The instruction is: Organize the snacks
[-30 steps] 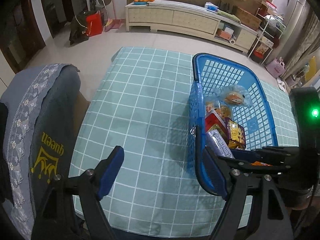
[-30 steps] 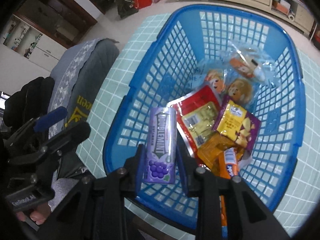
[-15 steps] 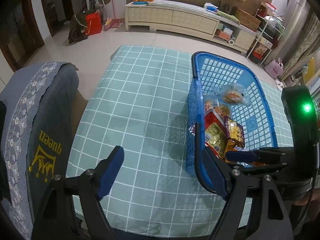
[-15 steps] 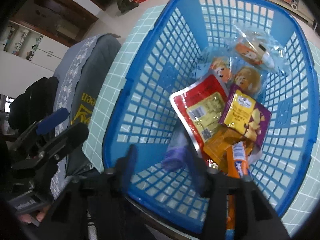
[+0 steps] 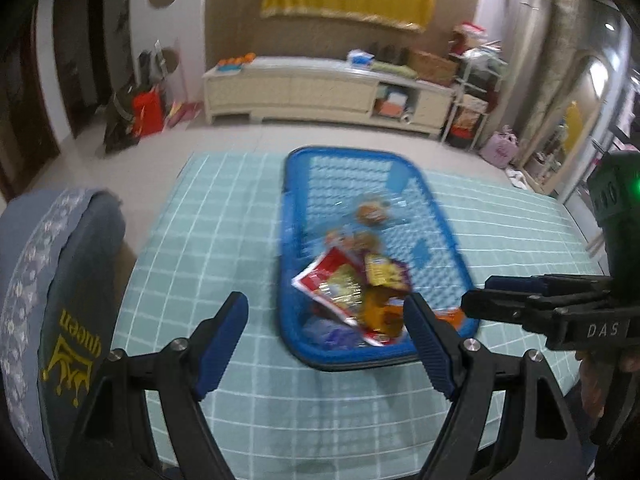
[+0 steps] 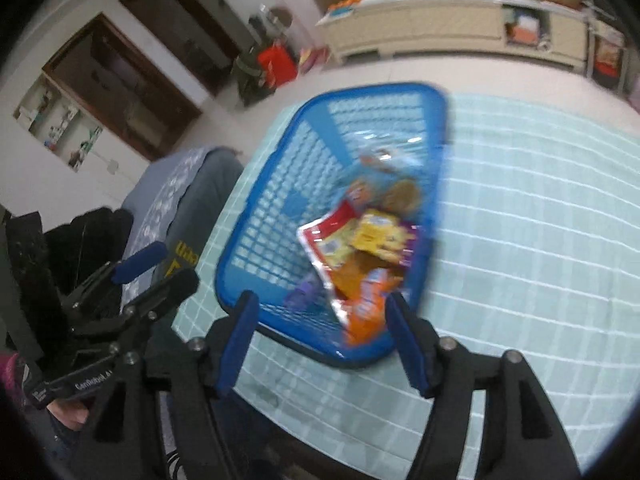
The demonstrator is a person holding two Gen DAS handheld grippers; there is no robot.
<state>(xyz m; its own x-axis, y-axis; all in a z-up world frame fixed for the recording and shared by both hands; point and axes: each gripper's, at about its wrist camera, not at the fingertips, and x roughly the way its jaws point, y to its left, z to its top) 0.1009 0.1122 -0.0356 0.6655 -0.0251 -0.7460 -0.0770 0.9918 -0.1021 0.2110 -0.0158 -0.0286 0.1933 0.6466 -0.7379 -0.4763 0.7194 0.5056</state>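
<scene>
Both views are showing even, dim indoor light w/ no hard glare. Motion blur is smearing the blue plastic lattice basket (image 5: 444,220) and its snack packets (image 5: 352,284), esp. in the right wrist view, where the teal checked tablecloth (image 6: 520,216) lines are streaking. Black gripper fingers (image 5: 224,340) near the lens are staying sharp. Fisheye is bending far walls; corners are vignetting black. A green LED (image 5: 634,188) is glowing at right.

The worktop (image 5: 224,248), covered in teal white-grid checked cloth, carries one blue perforated plastic basket (image 5: 440,216) at 12 o'clock.
</scene>
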